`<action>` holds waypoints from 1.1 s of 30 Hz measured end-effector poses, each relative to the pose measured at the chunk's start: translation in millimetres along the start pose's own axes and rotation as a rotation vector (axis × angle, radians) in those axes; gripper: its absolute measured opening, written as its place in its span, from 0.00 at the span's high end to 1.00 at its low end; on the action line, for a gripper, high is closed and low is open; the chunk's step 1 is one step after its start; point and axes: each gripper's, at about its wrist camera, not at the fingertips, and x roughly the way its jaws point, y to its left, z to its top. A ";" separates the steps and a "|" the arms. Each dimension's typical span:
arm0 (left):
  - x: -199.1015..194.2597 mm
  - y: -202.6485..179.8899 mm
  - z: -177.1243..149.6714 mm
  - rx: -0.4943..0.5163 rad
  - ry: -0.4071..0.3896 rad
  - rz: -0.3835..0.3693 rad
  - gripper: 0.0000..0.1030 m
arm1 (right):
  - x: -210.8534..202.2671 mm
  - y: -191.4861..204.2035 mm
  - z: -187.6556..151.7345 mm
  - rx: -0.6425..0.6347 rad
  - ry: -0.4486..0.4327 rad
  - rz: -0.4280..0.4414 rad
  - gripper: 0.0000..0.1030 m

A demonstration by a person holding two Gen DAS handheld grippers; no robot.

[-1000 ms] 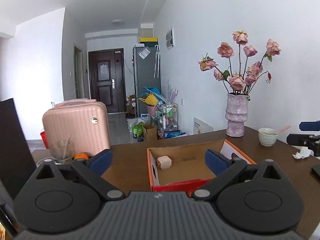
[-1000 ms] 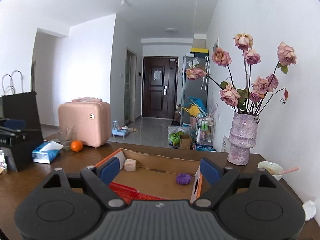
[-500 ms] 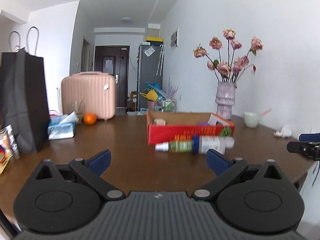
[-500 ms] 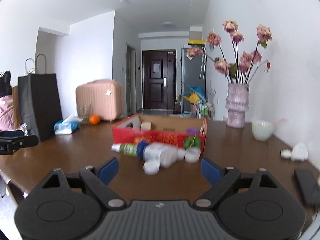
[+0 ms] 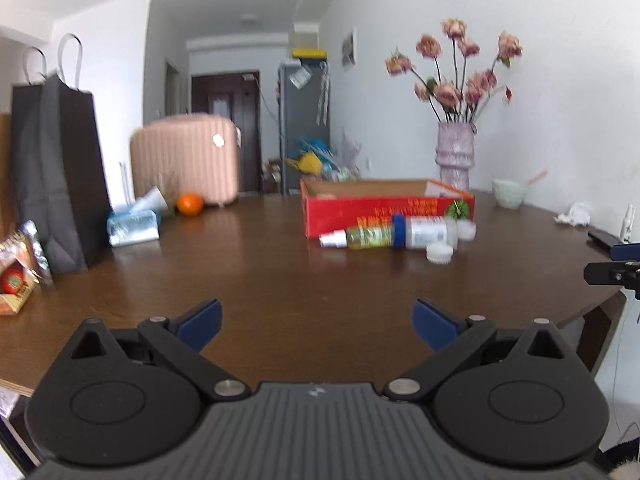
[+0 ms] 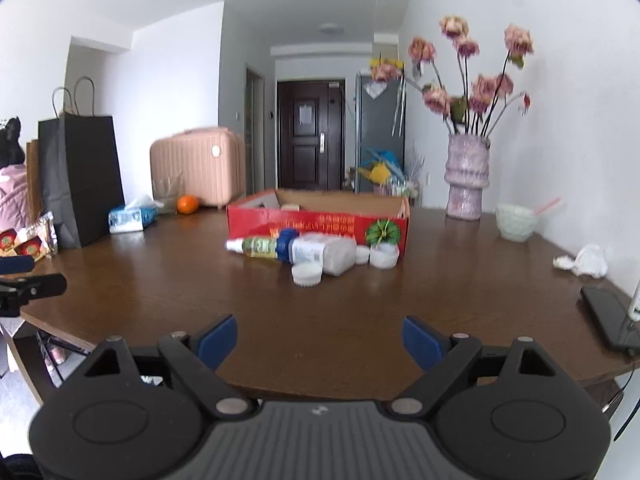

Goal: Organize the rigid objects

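Note:
A red cardboard box (image 5: 384, 210) (image 6: 320, 224) stands open-topped in the middle of the brown table (image 5: 260, 280) (image 6: 460, 300). Before it lie a green spray bottle (image 5: 358, 237) (image 6: 256, 247), a clear bottle with a blue cap (image 5: 424, 232) (image 6: 320, 254) and white round lids (image 5: 439, 252) (image 6: 306, 273). My left gripper (image 5: 316, 320) hangs open over the table's near part, far short of them. Over the near table edge my right gripper (image 6: 319, 338) is open too, nothing between its fingers. What lies inside the box is hidden.
A black paper bag (image 5: 56, 168) (image 6: 80, 176), snack packets (image 5: 18, 268), a tissue pack (image 5: 134, 226) (image 6: 130, 218) and an orange (image 5: 190, 204) (image 6: 187, 204) sit at left. A vase of roses (image 5: 456, 152) (image 6: 467, 176), a bowl (image 6: 516, 222), crumpled tissue (image 6: 584, 260) and a phone (image 6: 608, 316) are at right.
Both grippers have drawn back from above the box and come down; the view now runs low across the table. The bottles and lids before the box have come into sight.

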 end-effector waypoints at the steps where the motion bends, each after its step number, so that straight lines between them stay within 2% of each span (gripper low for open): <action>1: 3.9 0.2 0.2 0.005 -0.002 -0.011 0.00 | 5.1 -1.9 1.1 0.001 0.008 -0.006 0.13; 6: 33.2 -2.0 10.7 0.026 0.017 -0.054 0.00 | 36.5 -13.8 11.3 0.057 0.045 -0.022 0.13; 11: 77.9 -1.9 25.2 0.035 0.068 -0.083 0.00 | 73.4 -12.9 25.6 0.046 0.085 -0.021 0.14; 15: 115.6 -1.4 41.0 0.036 0.101 -0.090 0.00 | 107.2 -6.8 39.1 0.026 0.129 0.015 0.18; 18: 140.4 -3.0 56.8 0.049 0.108 -0.126 0.00 | 133.9 -2.9 49.7 0.000 0.149 0.048 0.22; 20: 162.3 -8.1 69.1 0.074 0.111 -0.151 0.01 | 153.6 -2.7 56.4 0.000 0.159 0.053 0.23; 23: 195.4 -18.5 85.6 0.103 0.125 -0.195 0.07 | 186.0 -2.9 65.6 0.010 0.196 0.058 0.32; 27: 239.2 -35.3 97.4 0.177 0.142 -0.283 0.23 | 217.0 0.2 72.9 -0.017 0.229 0.067 0.35; 30: 272.6 -37.7 99.4 0.268 0.176 -0.354 0.24 | 232.8 0.0 72.6 -0.023 0.260 0.089 0.36; 33: 301.9 -35.9 99.0 0.348 0.230 -0.402 0.24 | 245.3 0.7 68.7 -0.025 0.293 0.112 0.42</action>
